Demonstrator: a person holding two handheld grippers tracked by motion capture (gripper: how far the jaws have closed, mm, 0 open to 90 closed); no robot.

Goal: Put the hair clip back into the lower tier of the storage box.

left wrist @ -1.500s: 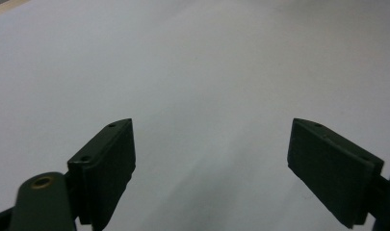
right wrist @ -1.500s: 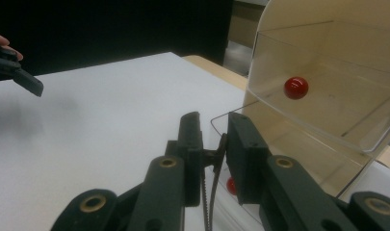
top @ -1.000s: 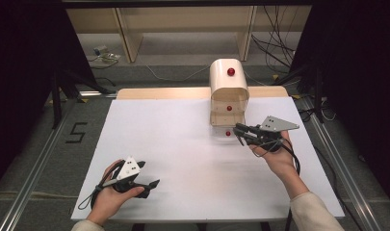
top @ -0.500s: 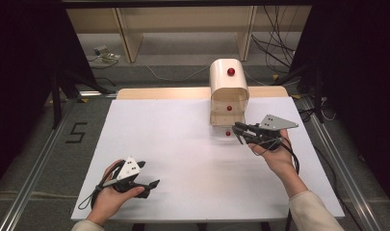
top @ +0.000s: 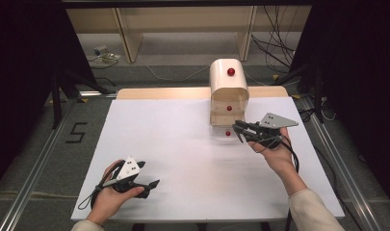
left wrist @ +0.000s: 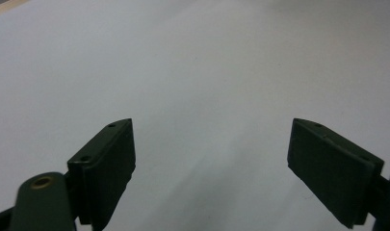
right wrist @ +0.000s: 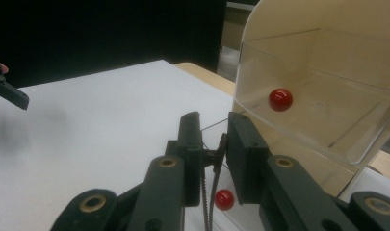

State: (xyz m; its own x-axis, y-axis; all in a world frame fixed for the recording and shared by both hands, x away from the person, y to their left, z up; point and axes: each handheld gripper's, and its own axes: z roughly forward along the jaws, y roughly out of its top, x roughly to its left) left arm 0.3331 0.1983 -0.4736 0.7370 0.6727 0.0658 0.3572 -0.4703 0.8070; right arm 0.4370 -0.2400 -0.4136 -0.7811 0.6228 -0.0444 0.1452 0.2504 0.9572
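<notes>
**Gripping the Bottom Drawer Knob**

**High view.**
- Drawer cabinet [top: 228, 84] at the 1 o'clock part of the white tabletop [top: 183, 139], with three red knobs stacked down its front: top knob [top: 230, 71], middle knob [top: 228, 108], bottom knob [top: 227, 133].
- Right gripper [top: 238, 131] just beside the bottom knob, on its 3 o'clock side, tips pointing toward 9 o'clock. Contact cannot be told from here.
- Left gripper [top: 154, 183] resting low at the 7 o'clock corner, well apart from the cabinet. Leave it parked there, or bring it up to steady the cabinet shell if the cabinet looks likely to slide.

**Left gripper view.**
- Left gripper [left wrist: 212, 159] spread wide, grasping nothing, with bare white tabletop [left wrist: 183, 57] beneath. No action needed.

**Right gripper view.**
- Right gripper [right wrist: 214, 130] nearly clenched: a narrow slit between the jaws and nothing held in it.
- Bottom knob [right wrist: 224, 199] visible low through the slit, below the tips.
- Middle knob [right wrist: 280, 99] on the clear middle drawer [right wrist: 327, 120] at 2 o'clock.
- Left gripper [right wrist: 9, 94] far off at 9 o'clock.

**Procedure (judged).**
1. Release the jaws enough to clear the knob.
2. Dip the tips toward 6 o'clock until the bottom knob sits centred between the pads.
3. Close behind the ball, on its neck if one shows.
4. Pull straight out along the drawer's travel, without twisting.
5. Keep clear of the middle drawer above.
</notes>
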